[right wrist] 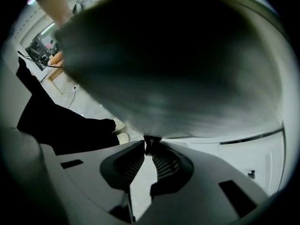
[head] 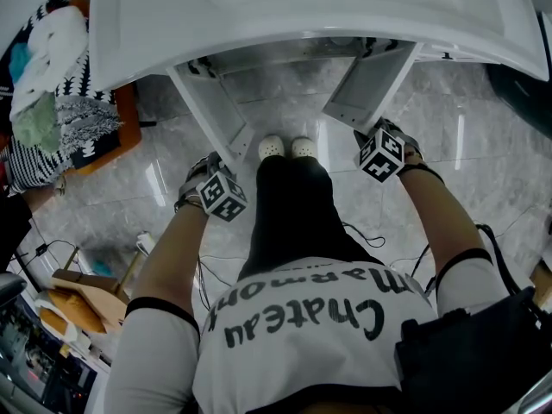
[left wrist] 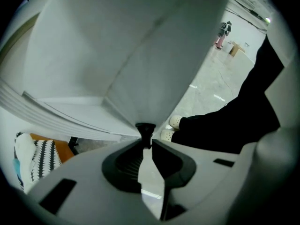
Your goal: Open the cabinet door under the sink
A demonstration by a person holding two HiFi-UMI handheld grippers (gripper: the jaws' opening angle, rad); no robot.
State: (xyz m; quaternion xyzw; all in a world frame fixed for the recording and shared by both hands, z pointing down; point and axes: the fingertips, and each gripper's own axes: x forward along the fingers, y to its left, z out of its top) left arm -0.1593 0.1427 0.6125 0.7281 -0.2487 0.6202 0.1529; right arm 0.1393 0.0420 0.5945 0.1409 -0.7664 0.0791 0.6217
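The white sink top (head: 302, 7) fills the upper edge of the head view, and pale marble floor (head: 483, 162) spreads out below it. Under the sink's front edge both cabinet doors stand open, swung out toward the person. The left door (head: 211, 106) angles in from the left and the right door (head: 371, 89) from the right, with the dark inside of the cabinet between them. The person stands facing the gap. Their black trousers (head: 289, 205) run down to a pair of white shoes (head: 286, 147) set on the floor between the free edges of the two doors. At the far left of the floor a heap of patterned cloth (head: 52, 84) lies on an orange seat.

The left gripper (left wrist: 147, 139) points steeply down at the free edge of the left door. Its jaws are nearly together, pinching a small dark left knob (left wrist: 145, 127) that sticks out from the door's edge. The right gripper (right wrist: 149, 148) sits at the free edge of the right door in the same way. That door is a dark blur in its own view, but the jaws appear closed to a narrow slit on a small dark right knob (right wrist: 151, 140) at their tips.
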